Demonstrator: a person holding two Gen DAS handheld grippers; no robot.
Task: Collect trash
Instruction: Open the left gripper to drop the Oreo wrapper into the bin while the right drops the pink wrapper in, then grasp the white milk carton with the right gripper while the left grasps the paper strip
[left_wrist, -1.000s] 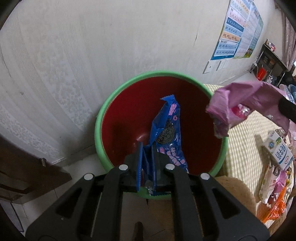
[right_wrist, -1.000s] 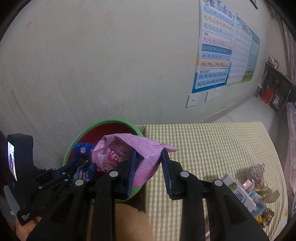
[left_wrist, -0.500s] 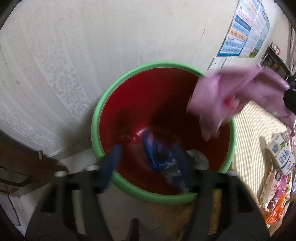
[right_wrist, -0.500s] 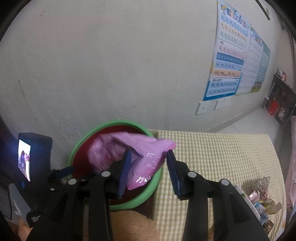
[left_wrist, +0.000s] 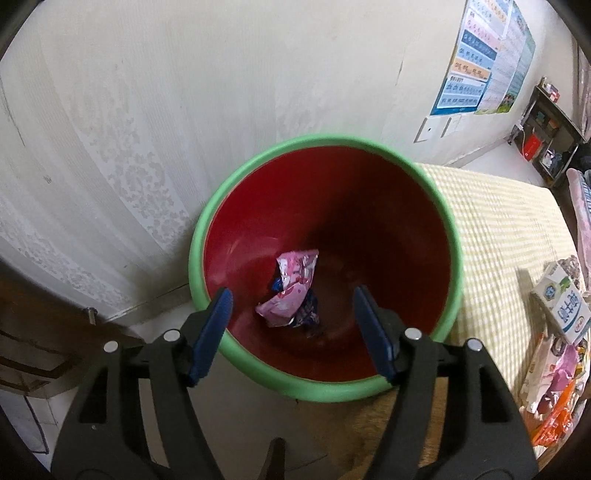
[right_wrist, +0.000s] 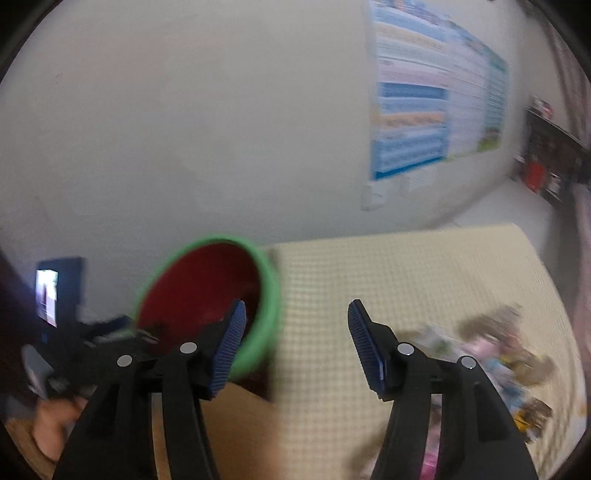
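- Bin (left_wrist: 325, 391) with a green rim and a red inside stands against the pale wall, at the end of the checked mat (left_wrist: 495, 229); it serves as the landmark for everything below.
- Pink wrapper (left_wrist: 291, 291) lies crumpled at the bottom of the bin, on top of a blue wrapper (left_wrist: 309, 314) of which only dark edges show.
- Left gripper (left_wrist: 291, 325) hangs above the near rim of the bin, tilted down into it; its jaws have just been opening and now stand well apart, with nothing between the blue pads.
- Right gripper (right_wrist: 295, 347) is over the mat just beside the bin, its left finger in front of the bin's rim (right_wrist: 271, 295); its jaws have just been opening too, stand apart and hold nothing. That view is blurred.
- White carton (left_wrist: 561, 302) with blue print lies on the mat well apart from the bin, beside a heap of litter (left_wrist: 554, 384) in pink, white and orange.
- Posters (left_wrist: 480, 55) hang on the wall beyond the bin.
- Hand (right_wrist: 55, 432) shows at the lower left of the right view, below the bin, under the black body of the other gripper.
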